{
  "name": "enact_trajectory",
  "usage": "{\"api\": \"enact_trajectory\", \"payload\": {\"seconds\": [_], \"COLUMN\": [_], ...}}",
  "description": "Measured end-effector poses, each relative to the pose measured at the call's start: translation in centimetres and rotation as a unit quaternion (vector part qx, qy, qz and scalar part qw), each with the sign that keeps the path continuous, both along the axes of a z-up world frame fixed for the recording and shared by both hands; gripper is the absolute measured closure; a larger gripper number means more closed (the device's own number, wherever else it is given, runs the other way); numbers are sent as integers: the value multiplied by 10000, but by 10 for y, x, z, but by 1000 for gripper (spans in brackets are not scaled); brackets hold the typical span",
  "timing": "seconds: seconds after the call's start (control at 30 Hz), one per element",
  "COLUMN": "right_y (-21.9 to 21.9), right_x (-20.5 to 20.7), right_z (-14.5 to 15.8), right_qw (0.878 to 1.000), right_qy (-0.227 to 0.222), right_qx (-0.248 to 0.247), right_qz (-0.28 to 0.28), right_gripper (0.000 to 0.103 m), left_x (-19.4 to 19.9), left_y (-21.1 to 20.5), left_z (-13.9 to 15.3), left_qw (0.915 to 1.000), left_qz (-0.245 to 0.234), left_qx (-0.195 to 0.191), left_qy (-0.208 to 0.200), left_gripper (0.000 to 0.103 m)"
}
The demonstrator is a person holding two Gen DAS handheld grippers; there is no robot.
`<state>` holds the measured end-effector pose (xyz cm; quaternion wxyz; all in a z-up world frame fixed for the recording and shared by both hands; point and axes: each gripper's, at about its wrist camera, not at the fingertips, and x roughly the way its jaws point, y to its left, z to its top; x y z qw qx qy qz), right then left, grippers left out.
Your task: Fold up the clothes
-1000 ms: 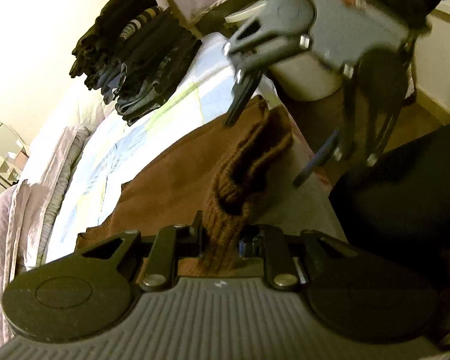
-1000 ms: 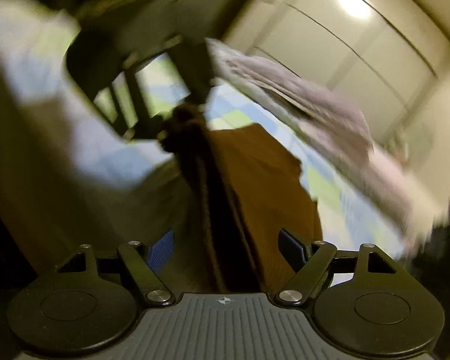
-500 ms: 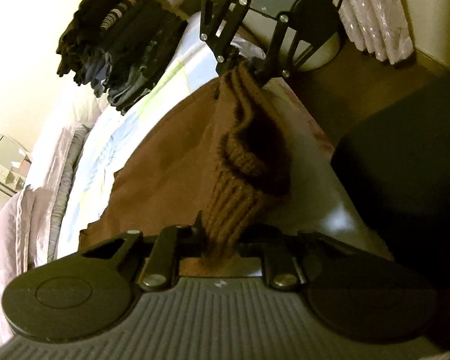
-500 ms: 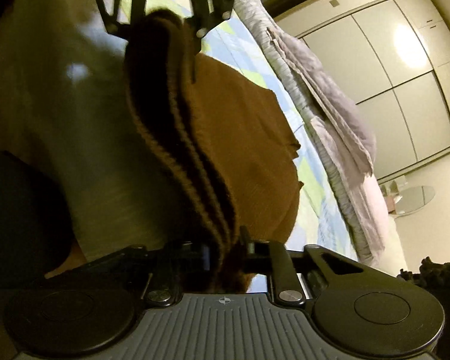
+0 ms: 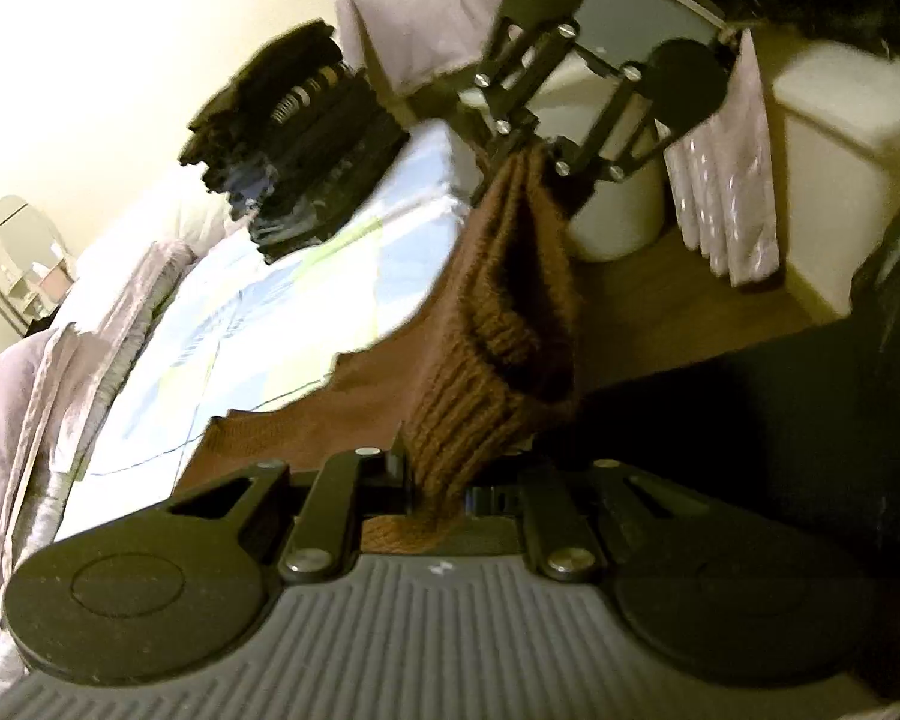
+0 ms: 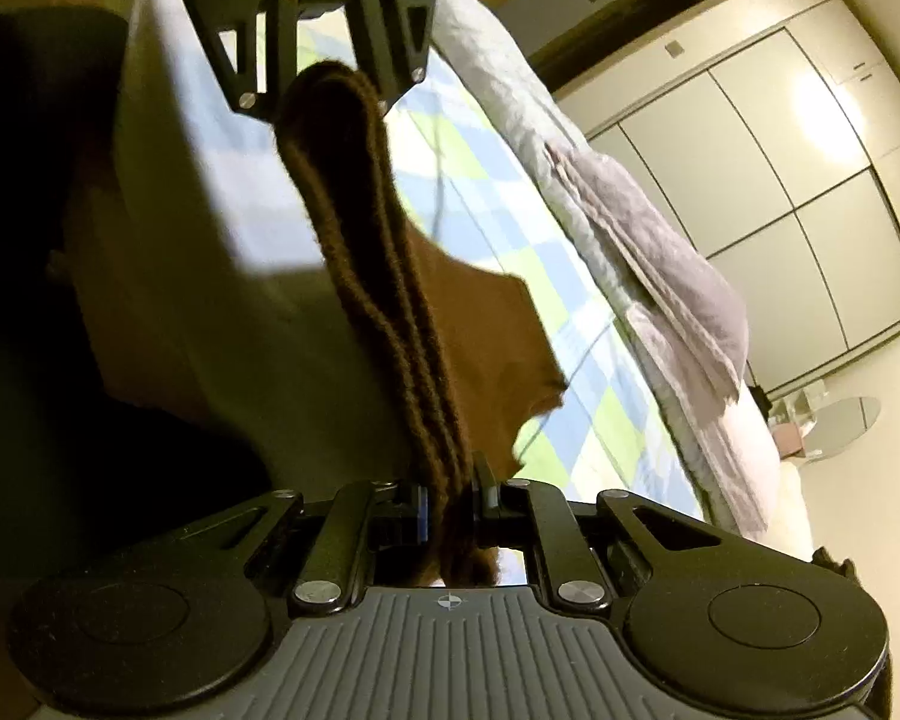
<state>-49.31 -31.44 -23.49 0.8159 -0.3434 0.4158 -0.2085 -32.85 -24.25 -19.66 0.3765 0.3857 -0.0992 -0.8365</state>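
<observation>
Up close in the left wrist view, the left gripper (image 5: 441, 489) shows a grey ribbed housing with a small white mark at its front edge. Two matte black round discs flank it, each with a faint pressed oval. Black linkage bars run forward, pinned by silver screws, with triangular cut-outs in the outer arms. Across the frame, the right gripper (image 5: 537, 147) shows the same build from its other side: twin black discs, slim black bars, bright screw heads. In the right wrist view its own grey ribbed body carries a crosshair marking, and its fingers (image 6: 421, 510) show blue pads.
</observation>
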Motion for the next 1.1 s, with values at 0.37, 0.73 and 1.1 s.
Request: {"api": "enact_trajectory", "payload": {"seconds": [0.37, 0.73, 1.1], "right_y": [-36, -232, -321], "right_x": [41, 150, 187], "right_z": [78, 23, -53], "right_qw": [9985, 9986, 9892], "right_qy": [-250, 230, 552], "right_qx": [-482, 467, 1357], "right_qz": [84, -59, -35], "right_gripper": [92, 92, 92], "left_x": [59, 133, 180], "left_y": [-83, -258, -321], "left_z": [74, -8, -81], "left_qw": [9831, 9395, 9016], "left_qz": [1116, 2419, 2934], "left_qx": [194, 1455, 2015], "left_qy": [1440, 1942, 2458], "left_gripper": [90, 90, 77]}}
